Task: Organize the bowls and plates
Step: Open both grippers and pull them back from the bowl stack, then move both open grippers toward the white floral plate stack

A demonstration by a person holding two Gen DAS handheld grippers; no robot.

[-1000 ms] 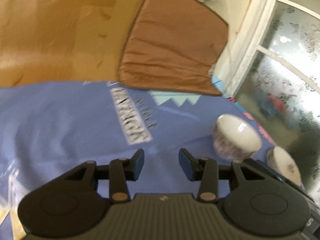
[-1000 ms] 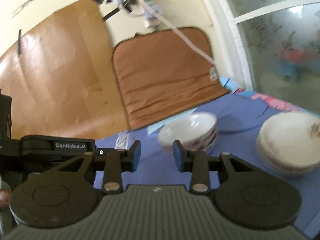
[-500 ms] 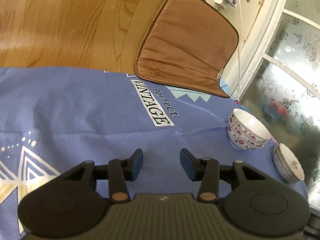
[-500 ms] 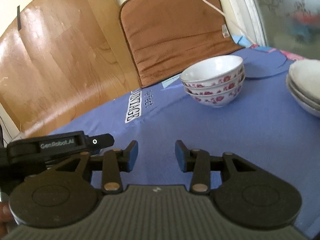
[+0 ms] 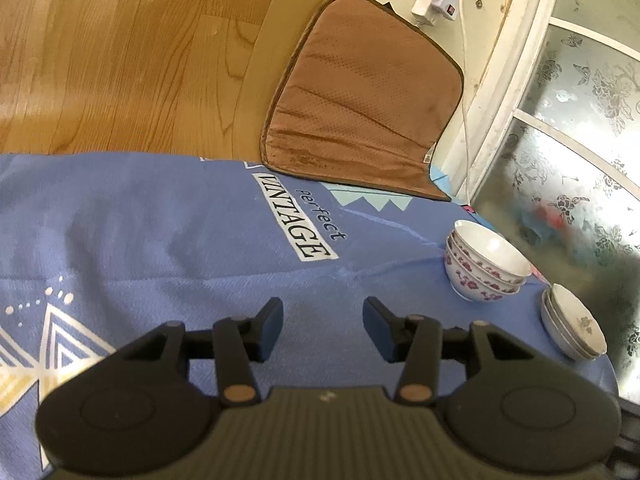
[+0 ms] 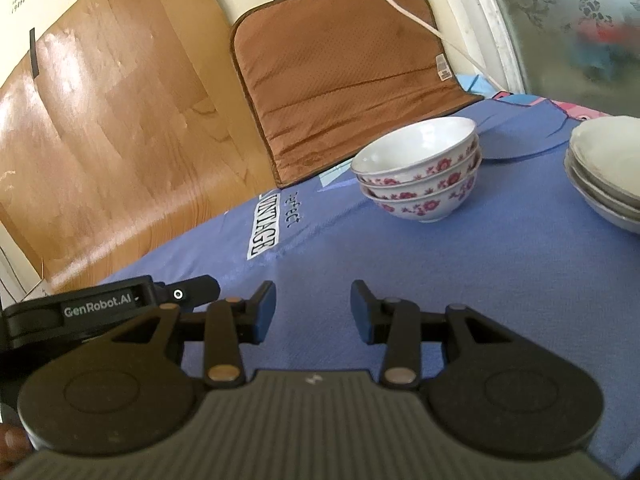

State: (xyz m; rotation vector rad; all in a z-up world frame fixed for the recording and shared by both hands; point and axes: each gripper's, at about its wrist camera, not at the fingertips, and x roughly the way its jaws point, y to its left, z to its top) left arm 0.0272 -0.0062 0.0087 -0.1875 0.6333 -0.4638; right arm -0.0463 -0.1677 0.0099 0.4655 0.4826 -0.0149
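Two handheld grippers hover over a blue tablecloth (image 5: pixel 168 240) printed "perfect VINTAGE" (image 5: pixel 298 216). The left gripper (image 5: pixel 323 326) has just been opening, its jaws apart with only cloth between them; the right gripper (image 6: pixel 313 312) also stands with jaws apart and empty, having widened moments ago. The housing at the left of the right wrist view reads "GenRobot.AI" (image 6: pixel 97 303). Three nested floral bowls (image 6: pixel 420 174) sit at the far right of the cloth, a stack of white plates (image 6: pixel 608 168) just right of them, apart. A brown cushion (image 6: pixel 340 76) leans against the wall behind.
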